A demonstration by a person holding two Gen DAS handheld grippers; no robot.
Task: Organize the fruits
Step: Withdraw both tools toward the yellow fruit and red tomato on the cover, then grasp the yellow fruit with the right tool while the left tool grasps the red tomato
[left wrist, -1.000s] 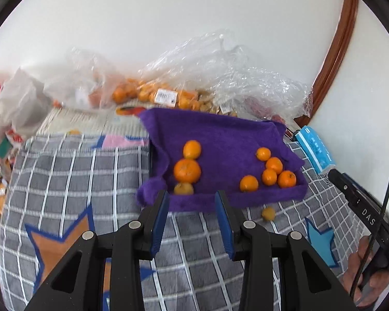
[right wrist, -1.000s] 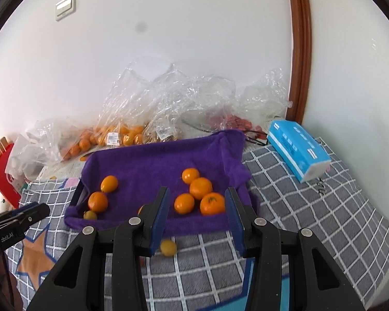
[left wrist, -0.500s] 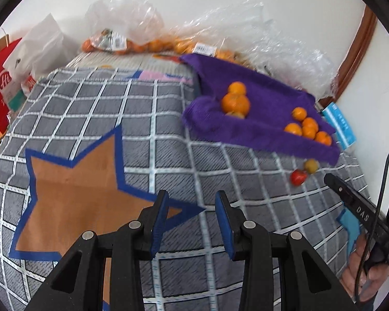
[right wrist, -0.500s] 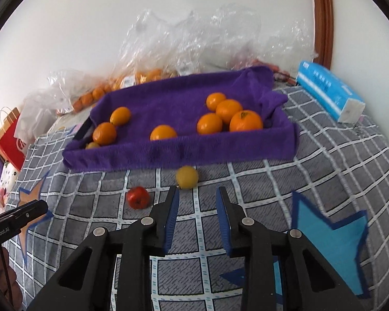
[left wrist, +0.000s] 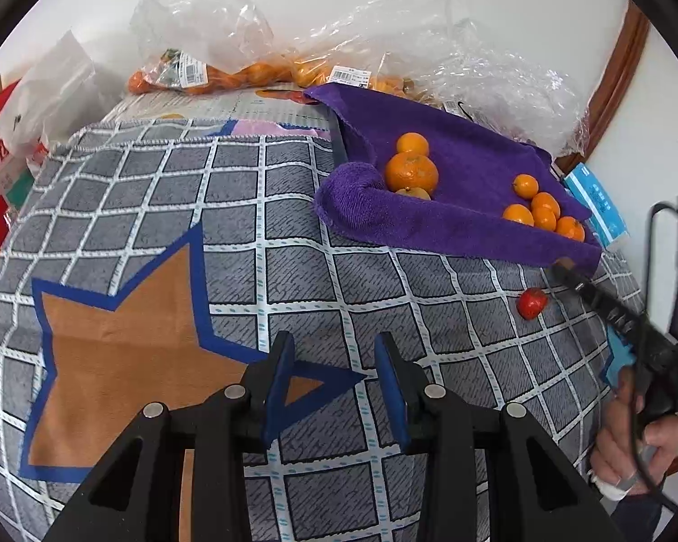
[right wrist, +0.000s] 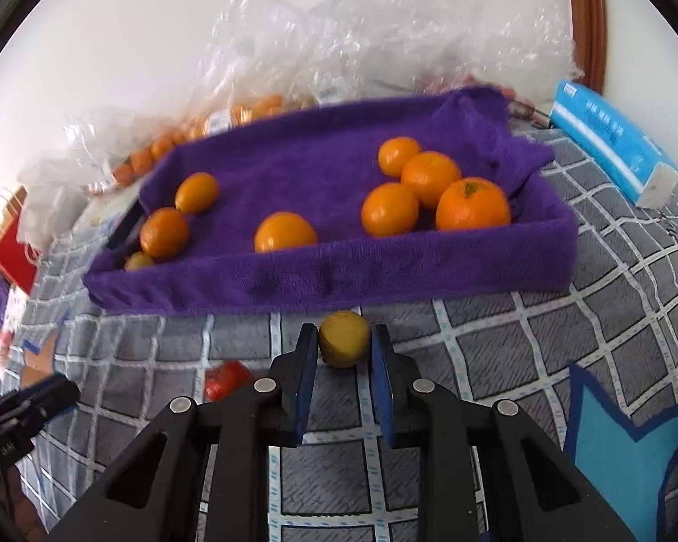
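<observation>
The right gripper (right wrist: 343,348) has advanced: its parted jaws now bracket the yellow-green fruit (right wrist: 343,338), not yet clamped, on the checked blanket (right wrist: 497,348) at 6 o'clock of the purple towel tray (right wrist: 339,275). The left gripper (left wrist: 334,361) stays open, empty.

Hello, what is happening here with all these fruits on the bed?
A person is sorting fruit with two handheld grippers. The right gripper is open around a small yellow fruit lying on the checked blanket, just in front of the purple towel-lined tray that holds several oranges. A small red fruit lies nearby. The left gripper is open and holds nothing.
</observation>
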